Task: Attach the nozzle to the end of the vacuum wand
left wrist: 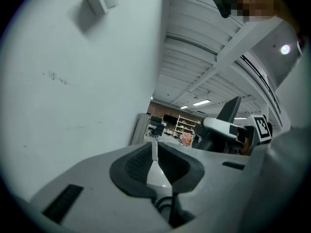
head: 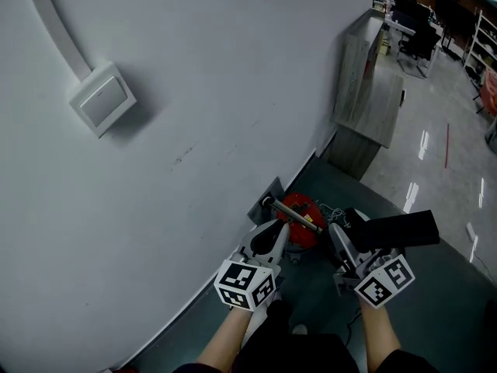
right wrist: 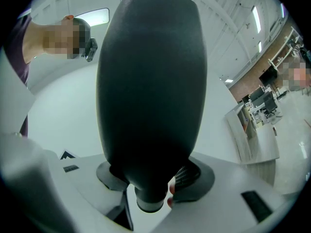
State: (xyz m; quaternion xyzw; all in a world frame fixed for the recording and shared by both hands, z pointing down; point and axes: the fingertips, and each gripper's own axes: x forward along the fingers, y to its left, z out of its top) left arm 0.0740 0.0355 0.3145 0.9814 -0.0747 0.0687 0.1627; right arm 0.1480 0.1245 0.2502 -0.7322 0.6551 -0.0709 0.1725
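The nozzle [right wrist: 150,91], which I judge stiff, light plastic, sits clamped by its round neck between my right gripper's [right wrist: 151,177] wide jaws, a sound hold for pushing onto the wand [head: 301,219] just beyond them, while my left gripper's [left wrist: 154,155] jaws stand narrow, empty.

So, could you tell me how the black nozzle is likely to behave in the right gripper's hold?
The nozzle looks like rigid moulded plastic, so probably stiff and light. The right gripper clamps only its narrow round neck, so the broad head might twist in the grip.
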